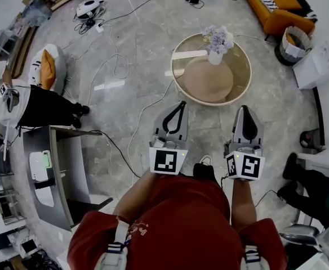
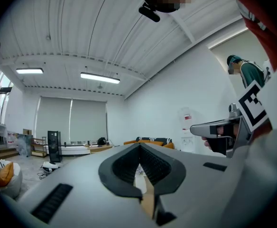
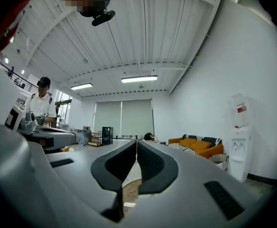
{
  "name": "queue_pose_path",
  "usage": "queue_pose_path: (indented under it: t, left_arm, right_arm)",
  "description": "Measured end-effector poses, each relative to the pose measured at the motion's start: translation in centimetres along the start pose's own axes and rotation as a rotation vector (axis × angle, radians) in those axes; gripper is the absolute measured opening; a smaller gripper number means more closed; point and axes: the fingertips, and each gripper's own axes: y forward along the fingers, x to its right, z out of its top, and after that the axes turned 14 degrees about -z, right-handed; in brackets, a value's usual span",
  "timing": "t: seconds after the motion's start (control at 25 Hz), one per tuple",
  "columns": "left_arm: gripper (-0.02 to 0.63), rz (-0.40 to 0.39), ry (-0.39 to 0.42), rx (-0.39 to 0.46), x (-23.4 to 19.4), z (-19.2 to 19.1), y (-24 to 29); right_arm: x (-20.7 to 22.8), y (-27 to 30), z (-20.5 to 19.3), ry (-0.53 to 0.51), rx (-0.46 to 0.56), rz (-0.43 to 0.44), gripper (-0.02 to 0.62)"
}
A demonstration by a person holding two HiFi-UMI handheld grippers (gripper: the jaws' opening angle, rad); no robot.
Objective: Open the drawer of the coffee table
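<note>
Ahead of left hand-held gripper (image 1: pixel 181 103) and right hand-held gripper (image 1: pixel 244 108), coffee table (image 1: pixel 239 66), jaws together

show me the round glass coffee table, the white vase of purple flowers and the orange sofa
round glass coffee table (image 1: pixel 239 66): head view, bare glass top, right side
white vase of purple flowers (image 1: pixel 215 58): head view, vase body
orange sofa (image 1: pixel 284 20): head view, its near end
</note>
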Motion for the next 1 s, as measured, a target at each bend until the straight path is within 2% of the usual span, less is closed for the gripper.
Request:
queue_pose_path:
  t: [0.24, 0.36, 0.44, 0.52, 0.6, 0.68, 0.92, 1.0]
  left_arm:
    - [0.014, 0.007, -0.018, -0.047, -4.1, -2.2, 0.0]
    - [0.014, 0.015, -0.013, -0.061, -6.2, -5.6, -0.3]
    - [0.014, 0.005, -0.012, -0.087, -6.7, -9.6, -0.8]
    - [0.014, -0.014, 0.034, -0.094, -7.2, -14.1, -0.6]
    - [0.014, -0.029, 0.133, -0.033, -7.6, -18.7, 0.3]
    - [0.014, -0.029, 0.190, 0.011, -7.8, -25.2, 0.8]
    - [0.014, 0.006, 0.180, 0.086, -7.1, -45.6, 4.0]
    - [0.014, -0.006, 0.145, 0.082, -6.8, -52.3, 5.0]
  right_arm:
    - [-1.6, 2.0, -1.4, -0.025, -0.014, -0.036, 0.023]
    - [-2.4, 2.4, -4.2, -0.042, -0.014, -0.037, 0.023]
    - [-2.6, 1.7, -7.8, -0.041, -0.010, -0.051, 0.023]
    - [-2.6, 1.7, -12.5, -0.036, 0.003, -0.063, 0.023]
    - [-2.8, 1.8, -18.3, -0.031, 0.008, -0.058, 0.023]
    - [-3.0, 1.5, -25.3, -0.048, 0.006, -0.040, 0.023]
    - [-1.3, 2.4, -47.7, -0.136, -0.010, -0.001, 0.023]
    - [-0.5, 2.9, -54.4, -0.132, -0.016, -0.007, 0.023]
